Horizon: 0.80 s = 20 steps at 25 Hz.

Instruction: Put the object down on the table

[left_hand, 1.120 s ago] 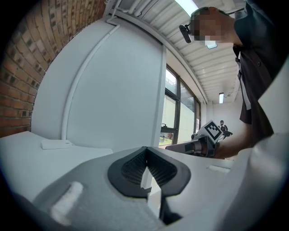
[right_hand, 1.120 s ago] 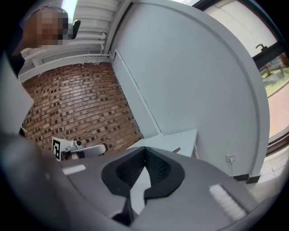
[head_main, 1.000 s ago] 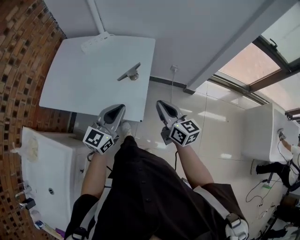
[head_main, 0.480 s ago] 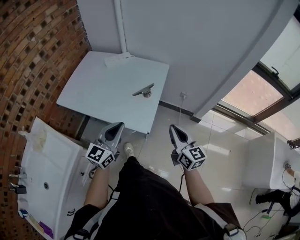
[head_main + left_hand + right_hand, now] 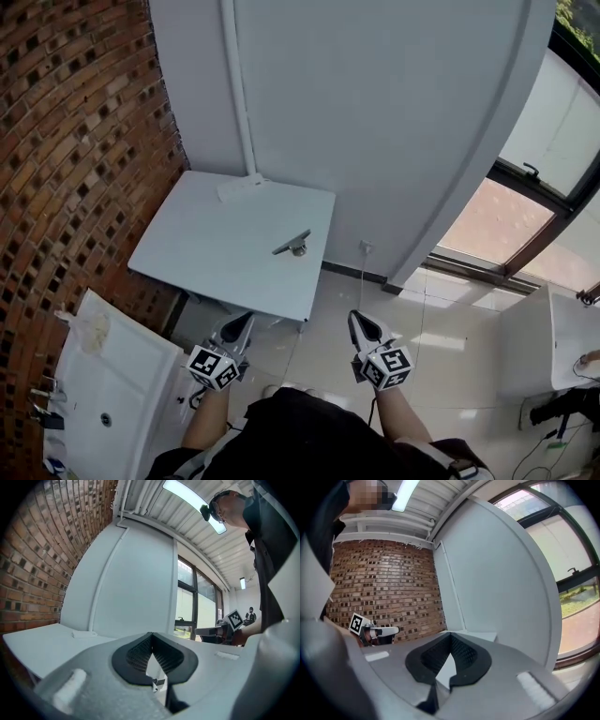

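Two hand-held grippers, both empty. The left hand-held gripper (image 5: 239, 328) and right hand-held gripper (image 5: 360, 323) are held low, close to the person's body. Each has its jaws pressed together with nothing between them.

Ahead, well apart from both, is the white table (image 5: 187, 253). The small grey object (image 5: 292, 245) lies on its right half, near the right edge. A power strip (image 5: 242, 187) sits at the far edge by the wall.

Judged risk: the put-down looks done. A knock to the table, or a careless re-reach, could push the object off that edge.

Left gripper (image 5: 241, 324), right gripper (image 5: 357, 320): grey shells, black ribbed pads (image 5: 136, 656), black-and-white square-patterned cubes (image 5: 212, 367). Left of them: red-brown brick wall (image 5: 75, 141), pale mortar lines. Ahead: pale grey table (image 5: 206, 258).
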Tool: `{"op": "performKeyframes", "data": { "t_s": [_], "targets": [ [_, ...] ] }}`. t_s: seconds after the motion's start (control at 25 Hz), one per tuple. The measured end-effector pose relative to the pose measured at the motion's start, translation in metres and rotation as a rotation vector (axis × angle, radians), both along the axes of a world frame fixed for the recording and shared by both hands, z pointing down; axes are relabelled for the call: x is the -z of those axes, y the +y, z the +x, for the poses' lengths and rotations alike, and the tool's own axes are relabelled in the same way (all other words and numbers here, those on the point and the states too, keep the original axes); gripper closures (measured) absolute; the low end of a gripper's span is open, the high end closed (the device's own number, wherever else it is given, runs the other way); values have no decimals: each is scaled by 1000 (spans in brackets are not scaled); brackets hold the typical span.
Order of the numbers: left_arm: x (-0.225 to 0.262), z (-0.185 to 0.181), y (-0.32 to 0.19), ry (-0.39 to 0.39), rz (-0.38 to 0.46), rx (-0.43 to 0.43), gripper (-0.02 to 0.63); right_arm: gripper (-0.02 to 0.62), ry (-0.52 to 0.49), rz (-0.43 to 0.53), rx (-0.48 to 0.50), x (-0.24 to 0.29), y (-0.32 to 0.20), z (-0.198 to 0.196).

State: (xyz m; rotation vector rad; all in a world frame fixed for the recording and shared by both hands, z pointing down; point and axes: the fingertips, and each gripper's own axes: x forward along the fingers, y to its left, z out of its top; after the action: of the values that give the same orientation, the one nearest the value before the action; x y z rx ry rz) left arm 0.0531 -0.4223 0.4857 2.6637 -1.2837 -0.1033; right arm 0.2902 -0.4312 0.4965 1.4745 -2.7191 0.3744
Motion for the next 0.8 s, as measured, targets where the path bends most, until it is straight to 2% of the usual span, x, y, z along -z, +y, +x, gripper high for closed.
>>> {"op": "performKeyframes", "data": {
  "t_s": [0.12, 0.28, 0.56, 0.8],
  "targets": [
    [13, -4, -10, -4, 36, -17, 607, 591, -22, 45, 7, 20, -7, -18],
    [24, -3, -16, -7, 66, -57, 607, 591, -56, 53, 1, 29, -12, -31],
    [21, -20, -12, -51, 35, -77, 607, 591, -62, 31, -25, 24, -9, -44],
    [13, -43, -10, -74, 5, -55, 607, 591, -85, -4, -102, 14, -10, -25]
  ]
}}
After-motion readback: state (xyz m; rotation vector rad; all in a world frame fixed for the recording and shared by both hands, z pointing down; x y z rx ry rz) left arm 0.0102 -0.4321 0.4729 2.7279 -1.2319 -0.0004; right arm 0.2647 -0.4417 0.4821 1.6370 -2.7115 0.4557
